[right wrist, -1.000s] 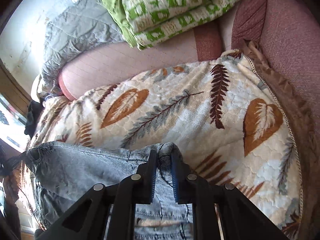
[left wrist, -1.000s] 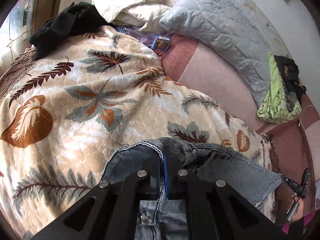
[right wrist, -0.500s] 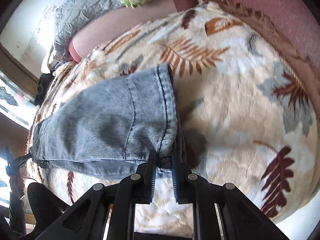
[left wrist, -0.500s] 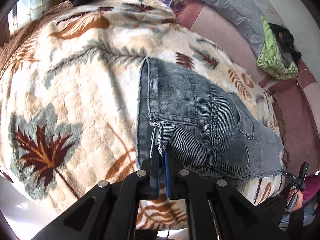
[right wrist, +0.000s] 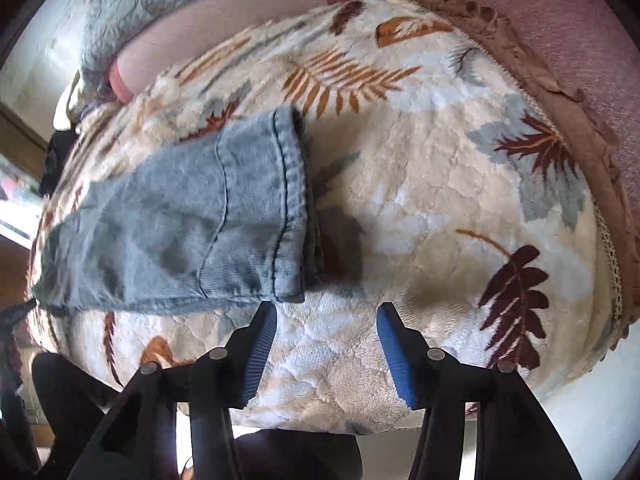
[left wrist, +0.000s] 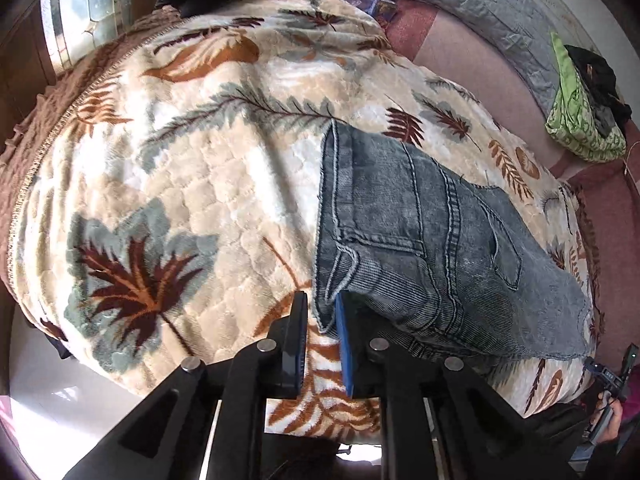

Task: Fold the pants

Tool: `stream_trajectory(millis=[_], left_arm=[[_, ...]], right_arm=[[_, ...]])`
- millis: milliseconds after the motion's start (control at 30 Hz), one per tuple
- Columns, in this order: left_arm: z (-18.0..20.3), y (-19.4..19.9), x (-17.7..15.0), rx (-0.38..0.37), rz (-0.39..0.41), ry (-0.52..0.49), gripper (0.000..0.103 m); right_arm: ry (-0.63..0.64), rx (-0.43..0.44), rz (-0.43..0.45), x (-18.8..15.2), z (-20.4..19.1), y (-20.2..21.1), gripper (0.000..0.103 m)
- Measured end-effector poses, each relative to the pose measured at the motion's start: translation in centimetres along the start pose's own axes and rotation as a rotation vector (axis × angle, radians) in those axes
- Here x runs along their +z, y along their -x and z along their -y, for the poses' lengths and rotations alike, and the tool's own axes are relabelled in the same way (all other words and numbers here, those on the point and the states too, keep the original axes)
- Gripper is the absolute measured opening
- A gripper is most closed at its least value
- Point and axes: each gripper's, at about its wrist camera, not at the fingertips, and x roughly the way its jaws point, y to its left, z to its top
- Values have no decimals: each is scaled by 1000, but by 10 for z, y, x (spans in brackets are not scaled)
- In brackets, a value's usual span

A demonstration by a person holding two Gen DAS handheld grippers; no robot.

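One pair of folded denim pants [left wrist: 420, 240], lying flat on a leaf-print blanket [left wrist: 180, 184]. Left gripper [left wrist: 322, 312]: jaws opening, narrow gap, a corner of the pants' edge between the pads, no longer pinched. Right gripper [right wrist: 326, 320]: jaws opening, spread wide, nothing between them; hem corner of the pants [right wrist: 288, 296] just ahead of its left finger.

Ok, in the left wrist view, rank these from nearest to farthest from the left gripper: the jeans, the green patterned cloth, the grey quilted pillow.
From the left gripper:
1. Jeans: a corner between the opening jaws.
2. Green patterned cloth: far right, on the pink couch.
3. Grey quilted pillow: top, against the wall; not much farther than the cloth.
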Motion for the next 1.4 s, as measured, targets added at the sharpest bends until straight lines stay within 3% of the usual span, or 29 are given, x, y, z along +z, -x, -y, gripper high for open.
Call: stream_trajectory(millis=[33, 100, 200, 267, 433, 500, 567, 600, 633, 733, 867, 933, 1000, 1067, 1267, 1400], left_arm=[[-1, 12, 2, 31, 42, 5, 23], [5, 37, 7, 53, 145, 5, 44], [38, 56, 13, 27, 242, -52, 54], [72, 50, 12, -22, 256, -134, 57], [151, -4, -6, -80, 166, -312, 58], [161, -39, -15, -38, 87, -328, 58], [156, -72, -23, 21, 0, -318, 58], [151, -79, -27, 25, -12, -307, 58], [147, -78, -31, 7, 14, -303, 58], [149, -74, -32, 9, 21, -328, 59], [148, -70, -34, 2, 31, -328, 61], [146, -72, -36, -6, 36, -331, 62], [146, -73, -38, -13, 46, -338, 65], [149, -74, -41, -10, 62, -354, 68], [152, -74, -43, -8, 86, -353, 72], [153, -73, -46, -4, 101, -364, 72]], right_arm=[[-37, -4, 53, 3, 5, 13, 56], [-86, 27, 155, 13, 5, 38, 56], [-102, 256, 155, 37, -18, 42, 69], [-82, 382, 102, 53, -46, 22, 69], [-83, 461, 0, 87, -99, -51, 69], [-123, 427, 12, 98, -93, -79, 69], [-243, 377, -19, 105, -70, -114, 65], [-291, 416, 6, 106, -60, -120, 62], [-322, 443, 33, 106, -55, -118, 62], [-289, 409, 47, 105, -69, -104, 63], [-202, 525, 77, 92, -103, -79, 69], [-172, 453, 44, 76, -114, -87, 75], [-160, 386, -27, 60, -112, -112, 73], [-144, 371, 13, 58, -114, -100, 73], [-54, 484, 43, 73, -162, -73, 74], [-100, 533, 6, 89, -185, -107, 75]])
